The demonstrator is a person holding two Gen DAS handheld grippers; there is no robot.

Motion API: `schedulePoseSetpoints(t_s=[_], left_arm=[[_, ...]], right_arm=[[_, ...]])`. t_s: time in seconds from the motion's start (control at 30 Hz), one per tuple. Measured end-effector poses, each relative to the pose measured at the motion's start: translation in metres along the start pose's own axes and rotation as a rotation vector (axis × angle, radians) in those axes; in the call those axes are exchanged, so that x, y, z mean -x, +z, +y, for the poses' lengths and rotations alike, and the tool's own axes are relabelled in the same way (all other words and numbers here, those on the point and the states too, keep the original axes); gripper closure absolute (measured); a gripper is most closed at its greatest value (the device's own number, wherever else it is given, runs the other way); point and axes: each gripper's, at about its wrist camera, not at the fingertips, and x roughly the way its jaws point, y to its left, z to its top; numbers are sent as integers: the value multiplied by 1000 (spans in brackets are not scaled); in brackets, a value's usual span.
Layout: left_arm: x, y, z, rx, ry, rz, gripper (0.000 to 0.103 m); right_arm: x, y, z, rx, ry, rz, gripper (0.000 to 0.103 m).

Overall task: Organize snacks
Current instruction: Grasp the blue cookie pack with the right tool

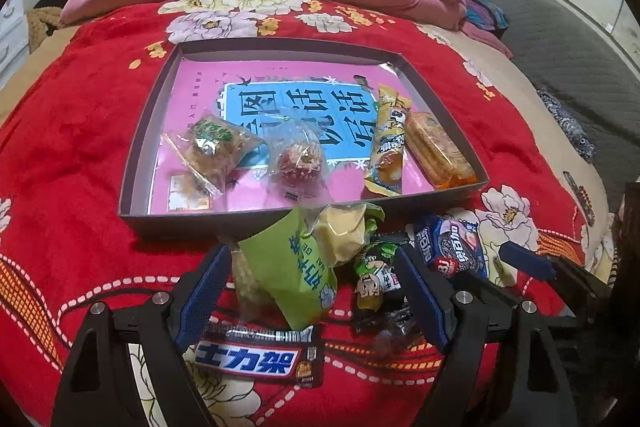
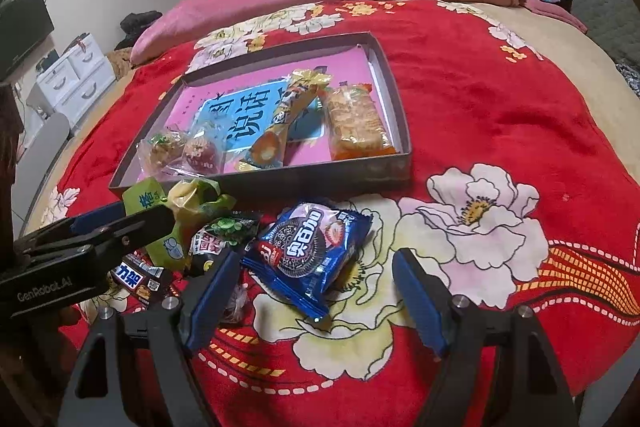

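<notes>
Two claws wide open (both empty), left claw (image 1: 312,291), right claw (image 2: 316,291), Snickers bar (image 1: 260,357) clearest leftward.

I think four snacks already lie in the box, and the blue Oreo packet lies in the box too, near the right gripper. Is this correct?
Not fully. Four snacks do lie in the box, but the blue Oreo packet is not in it: it lies on the red blanket in front of the box, near the right gripper. The right wrist view shows this plainly.
</notes>
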Motion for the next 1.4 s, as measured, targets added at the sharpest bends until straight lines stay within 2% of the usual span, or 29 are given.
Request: schedulePoseSetpoints(t_s=[0.3,0.4,0.6,0.73,0.87,0.97,1.13,1.4], left_arm=[[-2,1,-8,-32,-21,-10,19],[-5,2,-7,-25,-26,-1,25],[-8,3,-9,-34,-28,-3,26],[-12,4,-12,-42,-35,9,31],[-14,4,-15,-51,-44,14,33],[-17,3,-18,-58,-61,28,46],[-24,3,-21,-65,-57,44,48],[-34,8,-18,-27,-71,57,51]], right_arm=[[-15,3,11,17,-14,13,24],[-21,3,12,14,-18,25,24],[-29,4,9,0,-27,36,24],[-34,4,5,-10,-20,41,29],[-32,3,5,11,-30,31,39],[-29,3,0,-4,-29,22,43],[-29,5,-12,-58,-18,23,43],[-37,9,-13,-74,-21,27,42]])
